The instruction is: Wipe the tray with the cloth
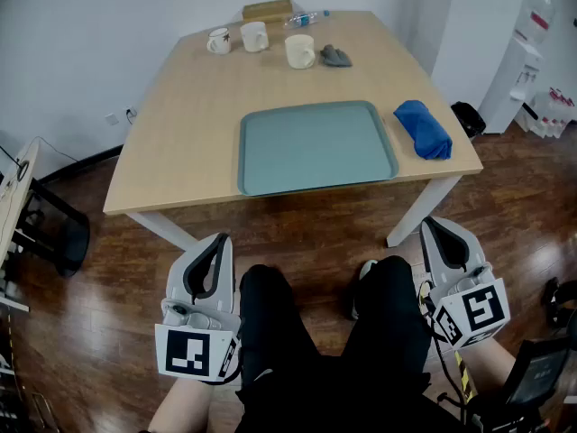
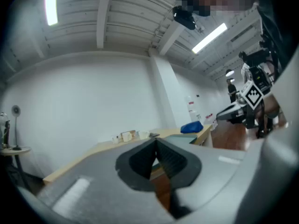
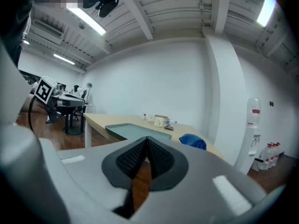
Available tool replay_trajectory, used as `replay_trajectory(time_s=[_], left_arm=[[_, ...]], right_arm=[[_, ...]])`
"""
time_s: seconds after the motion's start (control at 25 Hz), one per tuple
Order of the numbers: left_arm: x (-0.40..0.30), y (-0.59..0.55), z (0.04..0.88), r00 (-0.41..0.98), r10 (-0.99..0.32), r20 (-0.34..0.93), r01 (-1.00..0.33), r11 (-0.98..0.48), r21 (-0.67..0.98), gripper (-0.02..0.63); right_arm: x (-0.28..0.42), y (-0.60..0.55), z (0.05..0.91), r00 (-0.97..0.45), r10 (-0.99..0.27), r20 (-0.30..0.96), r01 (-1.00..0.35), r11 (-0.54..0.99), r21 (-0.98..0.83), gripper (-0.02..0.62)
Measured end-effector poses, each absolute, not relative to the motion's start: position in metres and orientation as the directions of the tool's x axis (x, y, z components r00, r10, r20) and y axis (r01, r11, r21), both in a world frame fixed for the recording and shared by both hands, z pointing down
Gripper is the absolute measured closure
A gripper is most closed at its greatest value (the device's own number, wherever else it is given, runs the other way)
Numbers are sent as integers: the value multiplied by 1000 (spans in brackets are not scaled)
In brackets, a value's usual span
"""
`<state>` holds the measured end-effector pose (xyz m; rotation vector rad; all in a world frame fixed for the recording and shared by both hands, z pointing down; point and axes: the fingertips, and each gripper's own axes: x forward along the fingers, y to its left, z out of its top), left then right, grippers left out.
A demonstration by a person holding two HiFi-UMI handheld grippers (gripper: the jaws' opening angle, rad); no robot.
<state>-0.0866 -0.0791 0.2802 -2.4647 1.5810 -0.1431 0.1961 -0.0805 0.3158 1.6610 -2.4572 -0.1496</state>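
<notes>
A teal tray [image 1: 315, 144] lies empty at the front of the wooden table [image 1: 198, 106]. To its right, near the table's right edge, rests a folded blue cloth [image 1: 423, 129]. Both grippers hang low in front of the table, over the person's lap. My left gripper [image 1: 219, 239] is shut and holds nothing. My right gripper [image 1: 432, 223] is shut and empty too. From the left gripper view the left gripper [image 2: 155, 140] points at the table, with the tray [image 2: 180, 135] and cloth [image 2: 191, 127] far off. The right gripper [image 3: 146, 139] faces the tray [image 3: 133, 130] and cloth [image 3: 193, 141].
At the table's far end stand three white mugs [image 1: 253, 36], a grey rag [image 1: 335, 57], a plastic bottle [image 1: 305, 17] and a brown box [image 1: 267, 10]. A water dispenser [image 1: 520, 61] stands at the right wall. A black stand [image 1: 50, 224] is left of the table.
</notes>
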Motion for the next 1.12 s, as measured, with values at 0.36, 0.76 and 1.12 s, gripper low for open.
replay_trajectory(time_s=[0.36, 0.76, 1.12], left_arm=[[-87, -143, 295, 452, -889, 74, -869, -458, -187, 603], [-66, -273, 320, 515, -829, 217, -848, -530, -10, 494], [-130, -287, 373, 477, -755, 449, -865, -495, 87, 439]], right_arm=[[243, -157, 325, -294, -942, 163, -939, 316, 133, 584], [310, -327, 360, -146, -863, 484, -937, 277, 211, 293], [311, -350, 405, -227, -739, 634, -917, 382, 118, 486]])
